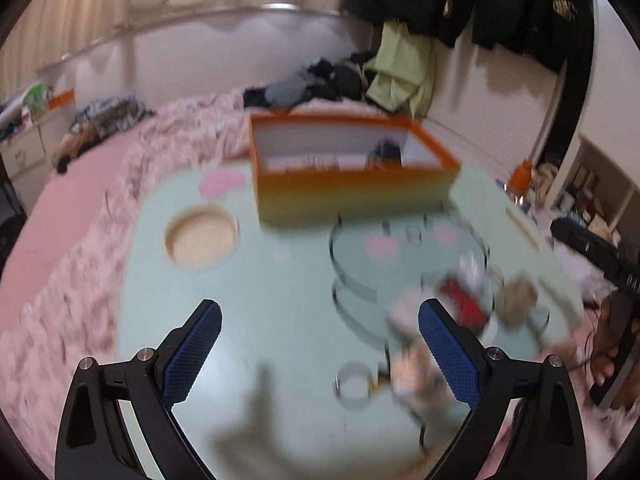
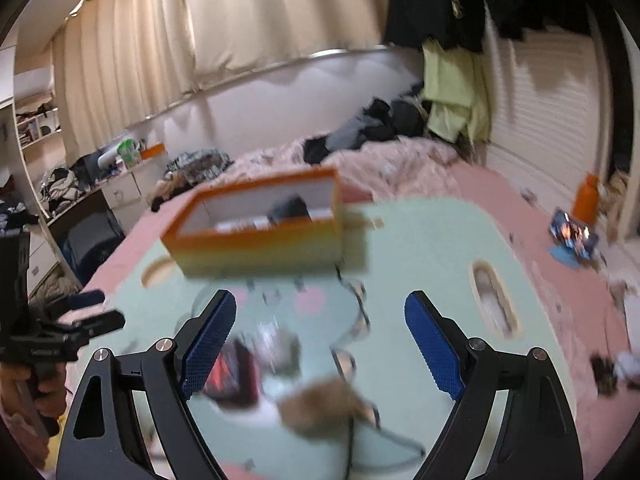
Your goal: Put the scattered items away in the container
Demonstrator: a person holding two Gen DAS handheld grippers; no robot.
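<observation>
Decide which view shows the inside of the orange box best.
The left wrist view: the box faces it squarely, so its white interior and a dark item inside show. The right wrist view shows the box at an angle and more blurred.

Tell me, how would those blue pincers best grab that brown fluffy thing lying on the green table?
Probably from above, across the middle of the brown fluffy thing: it lies low and soft on the table, so its body should squash between the pads. The open right gripper is nearest. Blur hides finer detail.
</observation>
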